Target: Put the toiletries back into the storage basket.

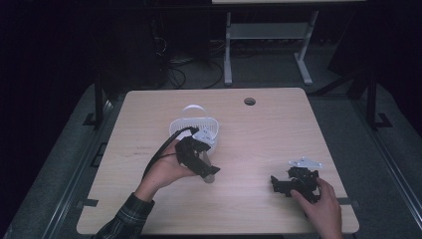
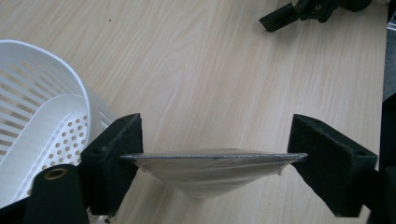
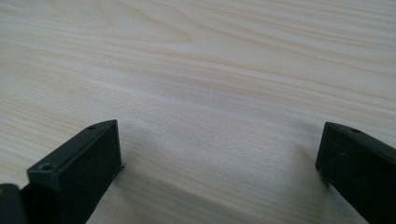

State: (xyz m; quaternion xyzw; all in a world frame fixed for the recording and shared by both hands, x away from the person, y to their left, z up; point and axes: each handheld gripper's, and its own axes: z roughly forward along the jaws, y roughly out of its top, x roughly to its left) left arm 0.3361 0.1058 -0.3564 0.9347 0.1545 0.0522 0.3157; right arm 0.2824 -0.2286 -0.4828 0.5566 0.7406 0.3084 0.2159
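Note:
A small translucent cup [image 2: 210, 176] with a flat grey top is clamped by its rim between the jaws of my left gripper [image 2: 215, 156]. In the high view the left gripper [image 1: 209, 171] holds this cup [image 1: 211, 178] just in front of a white slotted basket [image 1: 195, 125] with a handle, near the table's middle. The basket's wall [image 2: 37, 93] stands close on the left in the left gripper view. My right gripper [image 1: 281, 184] rests on the wood at the front right, jaws wide apart with bare table between them [image 3: 217, 158]. It also lies far off in the left gripper view [image 2: 299, 11].
The light wooden table [image 1: 259, 129] has a round cable hole [image 1: 250, 101] near its back edge. Behind the table stands a grey metal desk frame [image 1: 228, 50], with cables on the dark floor. Bare wood lies between the two grippers.

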